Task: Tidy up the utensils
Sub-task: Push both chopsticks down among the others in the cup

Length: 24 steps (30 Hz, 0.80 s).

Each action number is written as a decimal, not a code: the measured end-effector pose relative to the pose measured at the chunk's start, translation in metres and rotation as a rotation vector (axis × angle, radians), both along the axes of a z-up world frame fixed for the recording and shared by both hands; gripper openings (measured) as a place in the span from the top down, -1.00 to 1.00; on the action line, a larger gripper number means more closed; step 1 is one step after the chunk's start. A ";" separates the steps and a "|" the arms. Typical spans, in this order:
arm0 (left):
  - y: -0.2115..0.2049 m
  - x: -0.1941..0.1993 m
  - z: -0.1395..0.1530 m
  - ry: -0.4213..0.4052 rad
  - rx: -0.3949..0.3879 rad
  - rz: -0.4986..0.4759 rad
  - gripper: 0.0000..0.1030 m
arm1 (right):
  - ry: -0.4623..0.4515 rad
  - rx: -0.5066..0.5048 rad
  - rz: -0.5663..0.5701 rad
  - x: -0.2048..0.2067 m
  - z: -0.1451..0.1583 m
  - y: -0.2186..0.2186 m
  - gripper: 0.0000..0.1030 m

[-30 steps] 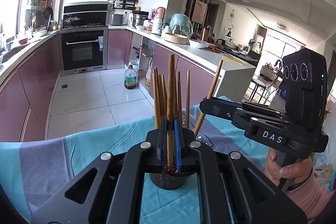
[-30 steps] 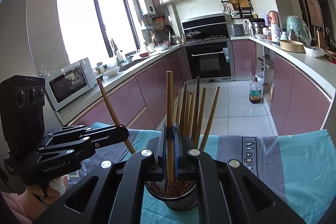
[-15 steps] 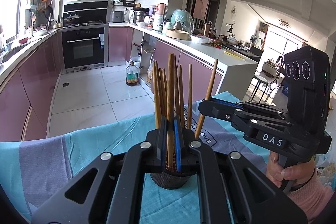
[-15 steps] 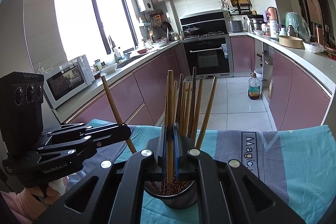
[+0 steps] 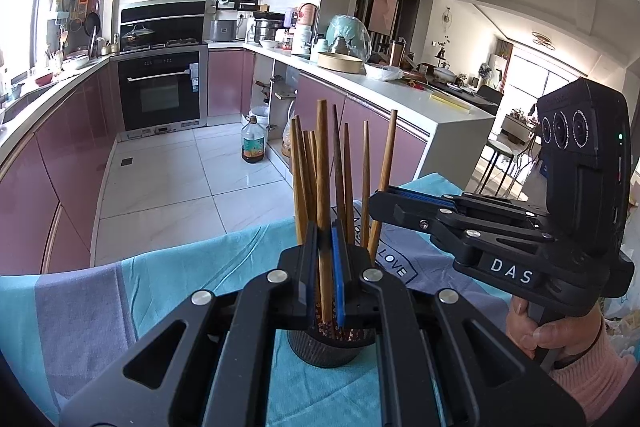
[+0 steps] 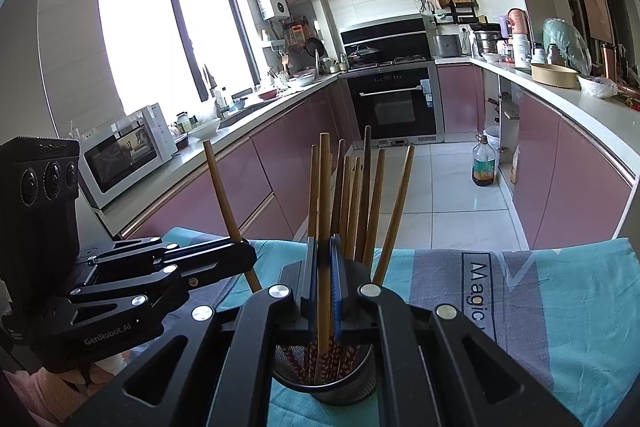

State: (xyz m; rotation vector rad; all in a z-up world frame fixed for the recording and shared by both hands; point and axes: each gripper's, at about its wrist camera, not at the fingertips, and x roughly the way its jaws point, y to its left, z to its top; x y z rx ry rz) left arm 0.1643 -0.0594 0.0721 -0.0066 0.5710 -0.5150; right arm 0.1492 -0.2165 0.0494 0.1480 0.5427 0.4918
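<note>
A dark mesh cup [image 5: 332, 345] stands on the cloth and holds several wooden chopsticks [image 5: 344, 179] upright. It also shows in the right wrist view [image 6: 340, 383]. My left gripper [image 5: 325, 247] is shut on one chopstick [image 5: 322, 163] above the cup. My right gripper [image 6: 324, 255] is shut on another chopstick [image 6: 324, 183] whose lower end is in the cup. The right gripper shows in the left wrist view [image 5: 380, 199], the left gripper in the right wrist view [image 6: 244, 255], each holding its chopstick.
A teal and grey cloth [image 6: 540, 299] covers the table. Beyond it are a tiled kitchen floor [image 5: 168, 179], pink cabinets, an oven [image 6: 396, 103], a microwave [image 6: 124, 151] and an oil bottle [image 5: 252, 143] on the floor.
Both grippers have sunk a little with their chopsticks toward the cup. The held chopsticks stand lower among the others.
</note>
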 end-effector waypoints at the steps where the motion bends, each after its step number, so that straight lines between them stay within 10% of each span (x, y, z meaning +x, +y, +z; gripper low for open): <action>1: 0.001 0.000 -0.001 0.000 0.001 -0.001 0.86 | 0.001 0.000 0.000 0.000 0.000 0.000 0.90; 24: -0.004 0.019 -0.014 0.041 0.019 0.009 0.85 | 0.043 0.012 -0.002 0.017 -0.006 0.003 0.90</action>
